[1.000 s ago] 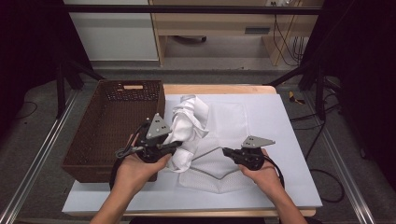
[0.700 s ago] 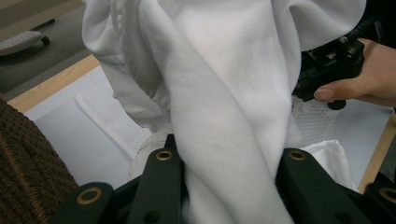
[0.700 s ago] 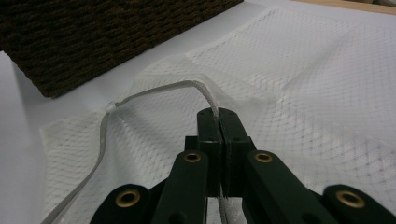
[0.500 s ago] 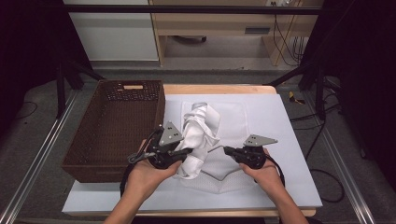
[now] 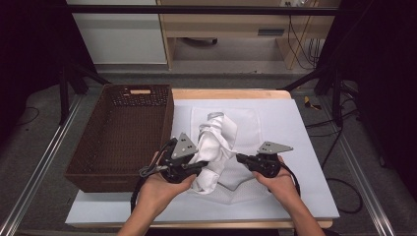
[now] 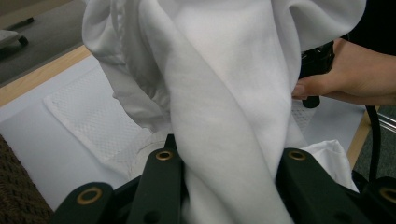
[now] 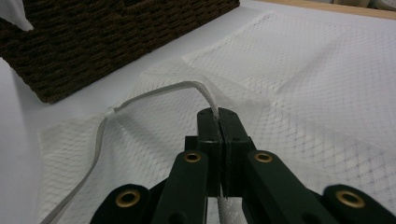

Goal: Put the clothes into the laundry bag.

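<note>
Lighting is even and overhead on the white table mat (image 5: 305, 147); surroundings beyond it fall into deep shadow. Soft shadows lie beside the wicker basket (image 5: 123, 137). The high view is slightly soft. Near the white cloth (image 6: 224, 93), foreground jaws blur.

White garment (image 5: 214, 147): soft matt cloth, smooth weave, stitched seam along one edge, heavy folds. Mesh bag (image 7: 299, 84): thin white netting, translucent, open diamond pattern, slightly rough, edged with a smooth white band (image 7: 154, 93). Basket (image 5: 123, 132): dark brown woven wicker, coarse and matt. Table (image 5: 300, 147): pale, smooth, matt sheet surface with a light wood edge showing at the far and near sides. Left tool (image 5: 193, 167): black matt plastic jaws with brass-coloured rivets, grey matt metal-looking plate on top. Right tool (image 5: 241, 158): same black matt jaws, brass-coloured rivets, grey plate. Frame rails (image 5: 34, 177) beside the table: dull metal.
</note>
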Demonstrator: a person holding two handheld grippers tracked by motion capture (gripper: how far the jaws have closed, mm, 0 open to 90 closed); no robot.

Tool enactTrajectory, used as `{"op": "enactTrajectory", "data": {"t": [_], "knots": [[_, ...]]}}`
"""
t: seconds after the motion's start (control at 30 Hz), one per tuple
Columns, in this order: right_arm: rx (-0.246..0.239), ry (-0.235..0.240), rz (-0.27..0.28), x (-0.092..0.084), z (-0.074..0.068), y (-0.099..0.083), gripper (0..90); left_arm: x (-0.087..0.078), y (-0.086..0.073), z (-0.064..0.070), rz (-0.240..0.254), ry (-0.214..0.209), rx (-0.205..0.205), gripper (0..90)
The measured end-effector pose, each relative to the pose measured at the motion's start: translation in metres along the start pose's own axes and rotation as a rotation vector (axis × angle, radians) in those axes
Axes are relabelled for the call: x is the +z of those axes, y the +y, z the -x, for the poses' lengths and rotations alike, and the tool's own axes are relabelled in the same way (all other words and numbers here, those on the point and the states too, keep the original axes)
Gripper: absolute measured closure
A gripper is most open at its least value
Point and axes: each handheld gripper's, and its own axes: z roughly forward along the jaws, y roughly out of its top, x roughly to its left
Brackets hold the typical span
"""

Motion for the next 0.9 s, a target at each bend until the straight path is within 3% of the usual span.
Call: {"op": "enactTrajectory", "data": {"t": [0.53,0.9], "knots": [[0.004,-0.006,0.005,-0.001,0.003,0.000,89.4,0.004,-0.012,0.014,0.018,-0.041,-0.014,70.0],[0.003,-0.013,0.007,0.000,0.004,0.001,89.4,-0.009,-0.015,0.022,0.020,-0.051,0.003,70.0]]}}
